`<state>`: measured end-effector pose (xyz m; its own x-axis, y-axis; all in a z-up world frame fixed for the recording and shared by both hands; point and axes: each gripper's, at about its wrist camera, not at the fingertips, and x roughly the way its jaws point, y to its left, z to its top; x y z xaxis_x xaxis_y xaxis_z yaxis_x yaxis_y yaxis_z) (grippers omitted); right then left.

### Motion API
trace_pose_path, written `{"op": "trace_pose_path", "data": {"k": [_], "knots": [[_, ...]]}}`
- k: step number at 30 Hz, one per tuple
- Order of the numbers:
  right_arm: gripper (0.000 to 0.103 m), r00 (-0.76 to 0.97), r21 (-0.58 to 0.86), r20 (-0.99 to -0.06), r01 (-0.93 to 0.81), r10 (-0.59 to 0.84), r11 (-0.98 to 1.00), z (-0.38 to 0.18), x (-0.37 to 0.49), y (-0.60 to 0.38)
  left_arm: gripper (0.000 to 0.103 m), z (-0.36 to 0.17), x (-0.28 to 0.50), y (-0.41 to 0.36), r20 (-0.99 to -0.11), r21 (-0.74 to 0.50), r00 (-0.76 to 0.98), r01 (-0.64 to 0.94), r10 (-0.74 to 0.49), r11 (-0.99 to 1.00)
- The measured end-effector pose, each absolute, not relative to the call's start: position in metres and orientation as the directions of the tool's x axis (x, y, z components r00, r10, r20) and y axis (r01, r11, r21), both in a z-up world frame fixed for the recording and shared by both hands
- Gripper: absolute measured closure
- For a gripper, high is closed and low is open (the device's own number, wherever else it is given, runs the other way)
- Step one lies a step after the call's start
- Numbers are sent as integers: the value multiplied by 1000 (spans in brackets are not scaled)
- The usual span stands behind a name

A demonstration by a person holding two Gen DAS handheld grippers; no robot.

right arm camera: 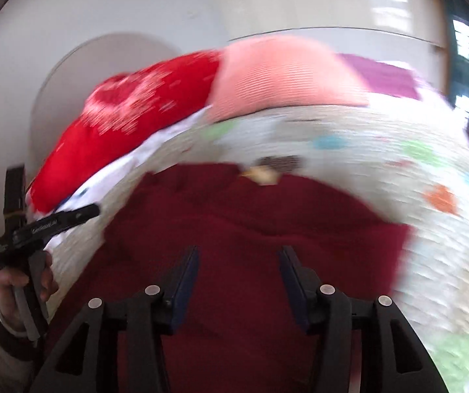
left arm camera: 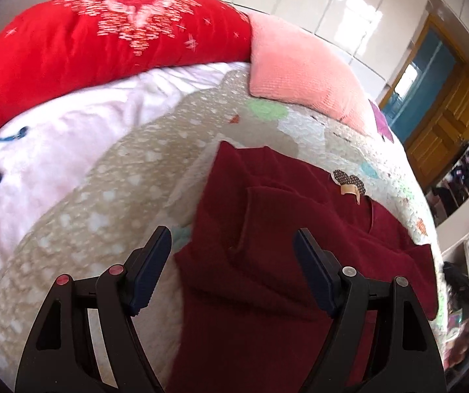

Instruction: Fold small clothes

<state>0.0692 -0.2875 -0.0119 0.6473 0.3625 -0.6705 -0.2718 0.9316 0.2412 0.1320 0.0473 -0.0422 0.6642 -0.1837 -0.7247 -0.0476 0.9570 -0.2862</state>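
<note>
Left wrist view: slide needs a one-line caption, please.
Open left gripper above a partly folded maroon garment on a patterned quilt.

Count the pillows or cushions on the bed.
2: a red pillow at the bed's far left, and a pink cushion right beside it. Others may lie out of frame.

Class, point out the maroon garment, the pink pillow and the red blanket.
Maroon garment (left arm camera: pixel 267 262), left wrist view, middle of the cloth.
Pink pillow (left arm camera: pixel 299 72), left wrist view, its top face.
Red blanket (left arm camera: pixel 70 52), left wrist view, plain red part.
</note>
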Motion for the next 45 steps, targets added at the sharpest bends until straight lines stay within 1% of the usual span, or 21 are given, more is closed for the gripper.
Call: {"op": "trace_pose_path", "data": {"k": [2, 5, 6, 7, 9, 10, 11, 12, 13, 14, 16, 20, 24, 28, 32, 34, 36, 38, 40, 41, 45], "knots": [[52, 681, 252, -664, -186, 310, 950, -10, 57, -319, 25, -50, 145, 36, -746, -243, 645, -32, -166, 969], [42, 698, 251, -687, -35, 203, 967, -14, 60, -357, 26, -61, 161, 24, -757, -242, 630, -20, -176, 970], [42, 693, 256, -697, -2, 186, 967, -17, 63, -363, 30, -64, 165, 21, -760, -256, 620, -9, -195, 967], [42, 688, 266, -703, 20, 180, 964, -20, 66, -367, 47, -69, 170, 17, -766, -270, 604, 10, -221, 963], [42, 679, 294, -710, 47, 186, 955, -31, 78, -371, 63, -74, 178, 7, -786, -220, 587, 25, -192, 975], [42, 672, 305, -714, 50, 194, 951, -38, 87, -366, 80, -73, 179, 5, -783, -193, 598, 25, -169, 981], [42, 657, 323, -722, 43, 217, 945, -47, 98, -363, 87, -70, 179, 4, -781, -169, 606, 26, -150, 985], [47, 642, 335, -730, 36, 235, 942, -54, 104, -360, 91, -66, 179, 6, -778, -171, 609, 31, -154, 985], [59, 623, 339, -743, 35, 245, 940, -61, 110, -359, 93, -60, 178, 11, -765, -199, 618, 39, -180, 979], [82, 612, 328, -755, 40, 236, 944, -64, 113, -356, 96, -53, 176, 17, -749, -218, 633, 42, -195, 975], [88, 667, 312, -713, 26, 216, 950, -48, 112, -348, 100, -35, 171, 30, -704, -233, 683, 38, -195, 972], [89, 763, 313, -618, 17, 190, 950, -24, 107, -345, 100, -38, 177, 39, -712, -204, 687, 0, -148, 979], [82, 636, 222, -763, 89, 115, 971, -54, 126, -350, 100, -59, 174, 41, -753, -236, 632, 0, -183, 972], [80, 678, 262, -721, 75, 144, 962, -39, 95, -367, 95, -59, 165, 43, -754, -247, 630, -9, -186, 969], [80, 701, 222, -678, -92, 221, 971, -18, 65, -341, 85, -54, 158, 42, -745, -269, 640, -27, -190, 963], [80, 666, 140, -716, -153, 207, 978, -28, 58, -320, 84, -52, 154, 38, -746, -257, 639, -21, -185, 966], [80, 603, 37, -793, -98, 89, 994, -58, 61, -317, 84, -51, 150, 32, -753, -236, 634, -6, -179, 972], [81, 605, 88, -789, -59, 106, 994, -67, 56, -328, 84, -47, 146, 27, -749, -203, 642, 16, -165, 979], [81, 615, 123, -779, -43, 123, 991, -54, 51, -332, 67, -44, 145, 22, -740, -173, 656, 26, -148, 985], [80, 629, 137, -764, -53, 140, 989, -47, 50, -330, 63, -44, 147, 20, -738, -174, 658, 25, -147, 984], [76, 686, 132, -711, -82, 152, 988, -22, 57, -313, 59, -54, 160, 11, -751, -193, 640, 22, -162, 981]]}}
